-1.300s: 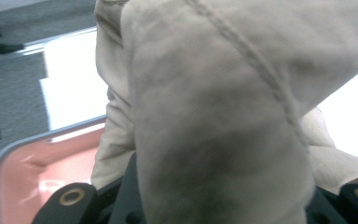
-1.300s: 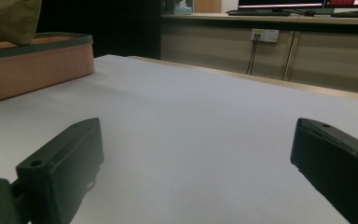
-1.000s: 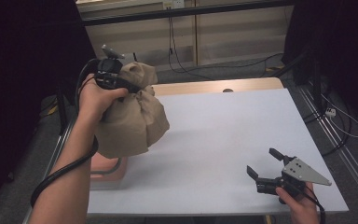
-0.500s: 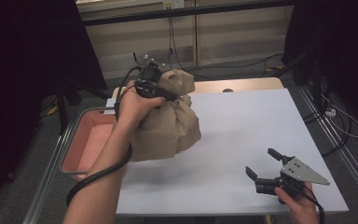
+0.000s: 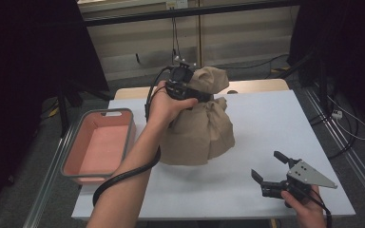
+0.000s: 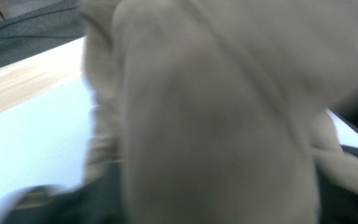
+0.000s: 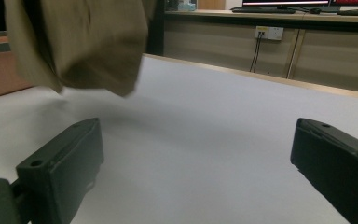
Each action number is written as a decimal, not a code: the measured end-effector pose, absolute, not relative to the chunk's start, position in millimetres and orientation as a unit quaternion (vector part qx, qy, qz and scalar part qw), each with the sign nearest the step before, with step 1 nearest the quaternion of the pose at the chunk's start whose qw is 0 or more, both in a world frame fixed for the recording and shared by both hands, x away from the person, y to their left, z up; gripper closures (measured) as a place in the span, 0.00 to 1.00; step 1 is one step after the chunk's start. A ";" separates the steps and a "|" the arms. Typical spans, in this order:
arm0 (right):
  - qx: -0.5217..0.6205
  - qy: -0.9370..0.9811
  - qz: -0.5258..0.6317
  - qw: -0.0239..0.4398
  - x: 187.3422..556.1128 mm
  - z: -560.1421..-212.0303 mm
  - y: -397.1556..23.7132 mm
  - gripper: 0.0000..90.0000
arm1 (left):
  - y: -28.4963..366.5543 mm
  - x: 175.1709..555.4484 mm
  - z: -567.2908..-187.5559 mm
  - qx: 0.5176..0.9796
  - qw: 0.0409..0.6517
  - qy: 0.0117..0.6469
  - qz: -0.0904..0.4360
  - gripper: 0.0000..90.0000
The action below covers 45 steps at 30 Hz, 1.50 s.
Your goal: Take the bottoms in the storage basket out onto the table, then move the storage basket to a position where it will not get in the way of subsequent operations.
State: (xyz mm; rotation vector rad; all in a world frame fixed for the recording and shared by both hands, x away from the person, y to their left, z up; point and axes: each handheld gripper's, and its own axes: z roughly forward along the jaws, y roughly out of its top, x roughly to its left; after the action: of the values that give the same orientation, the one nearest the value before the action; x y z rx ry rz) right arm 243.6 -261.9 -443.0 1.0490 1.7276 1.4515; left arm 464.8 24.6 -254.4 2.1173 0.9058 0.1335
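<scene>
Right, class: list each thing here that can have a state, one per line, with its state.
Tan cloth bundle: gathered at the top, its base seems to rest on the white table.
Left gripper: at the bundle's neck, just been opening; grip unclear.
Right gripper: open, nothing between its fingers.
Pink bin: empty.

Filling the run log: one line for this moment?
left gripper: on cloth bundle, jaws just opening | bundle: over table, beside pink bin | right gripper: open, idle
</scene>
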 end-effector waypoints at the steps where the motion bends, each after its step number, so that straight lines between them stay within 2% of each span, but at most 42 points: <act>1: 0.399 0.658 0.552 0.321 243.6 -443.0 -261.9 0.02 | 24.6 464.8 -254.4 0.839 0.405 0.359 0.053 0.40; 2: 0.398 0.659 0.552 0.321 243.3 -442.8 -262.0 0.02 | 26.2 465.5 -259.7 0.845 0.395 0.352 0.077 0.32; 3: 0.398 0.659 0.552 0.321 243.3 -442.8 -262.0 0.02 | 26.2 465.5 -259.7 0.845 0.395 0.352 0.077 0.29; 12: 0.392 0.671 0.542 0.318 247.5 -443.2 -258.0 0.02 | 72.8 462.4 -280.4 0.837 0.400 0.361 0.091 0.18; 24: 0.395 0.693 0.517 0.312 264.5 -443.9 -250.8 0.02 | 103.3 449.7 -316.1 0.841 0.397 0.356 0.091 0.16; 45: 0.395 0.700 0.507 0.310 293.4 -438.5 -239.8 0.02 | 93.5 407.6 -346.9 0.840 0.442 0.303 0.081 0.15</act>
State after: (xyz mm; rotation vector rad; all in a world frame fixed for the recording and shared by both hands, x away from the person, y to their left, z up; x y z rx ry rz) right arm 293.4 -239.8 -438.5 1.0445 1.8494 1.3390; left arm 407.6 93.5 -346.9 2.0857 0.7530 0.2014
